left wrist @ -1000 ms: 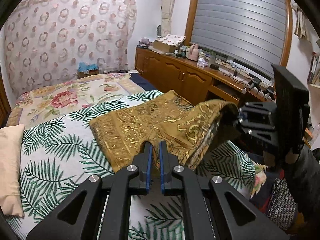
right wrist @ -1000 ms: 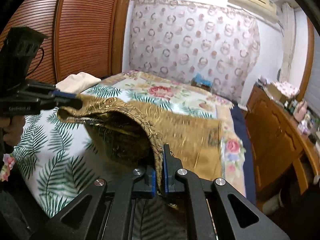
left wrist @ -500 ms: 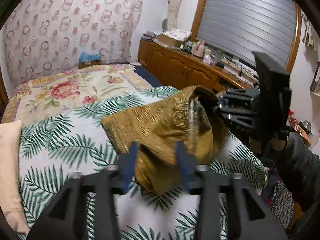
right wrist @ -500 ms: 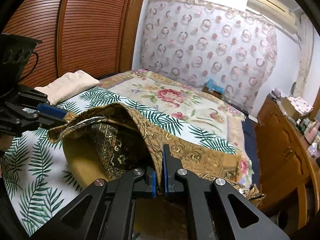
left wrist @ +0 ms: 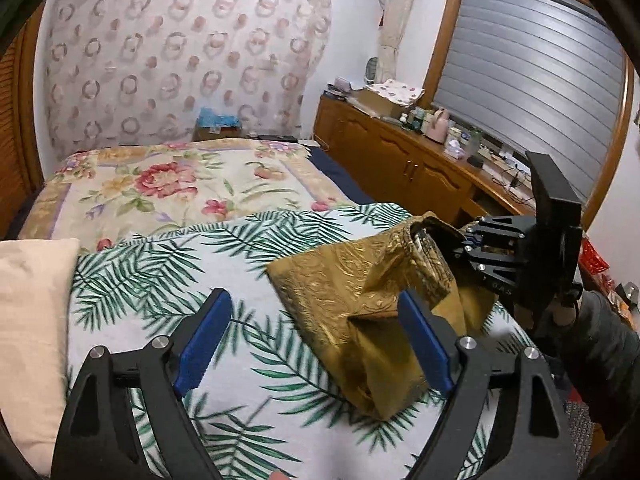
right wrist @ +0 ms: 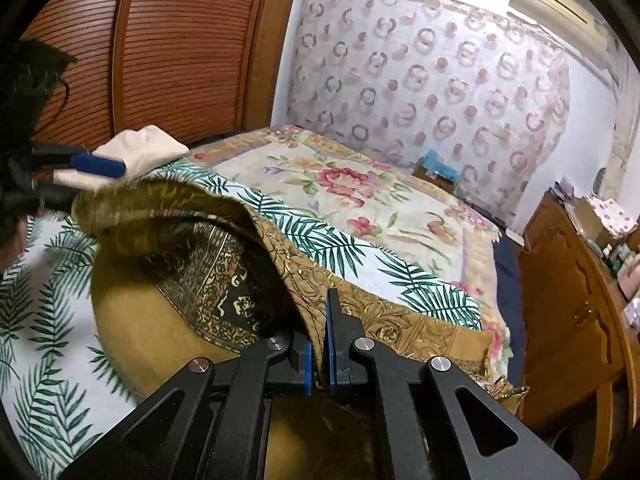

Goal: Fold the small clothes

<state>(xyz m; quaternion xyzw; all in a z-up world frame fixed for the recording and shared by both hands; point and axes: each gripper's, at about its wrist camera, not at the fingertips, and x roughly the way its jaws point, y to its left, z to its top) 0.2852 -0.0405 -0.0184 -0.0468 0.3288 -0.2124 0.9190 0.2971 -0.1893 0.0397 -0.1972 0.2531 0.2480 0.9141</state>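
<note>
Left wrist view:
left gripper (left wrist: 310,342): jaws standing wide apart, have just been opening; nothing pinched, only a fold of cloth lying by the right pad
cloth (left wrist: 360,300): gold patterned garment, lying bunched on the palm-print sheet (left wrist: 160,280) near the bed's right edge
right gripper (left wrist: 464,240): gripping the cloth's raised hem, likely to keep one edge up now that the left has let go
long axis: running from the near fold up and right to the lifted hem

Right wrist view:
right gripper (right wrist: 318,346): jaws pressed together on the cloth (right wrist: 320,284) edge
hold: hem arching up and drooping left, dark lining showing underneath; probably being carried over for the fold
left gripper (right wrist: 76,178): hovering open at the far-left end of the hem, one blue pad clear above it
long axis: hem pointing left, away from the right jaws
pillow (right wrist: 140,148): beyond, well apart
</note>
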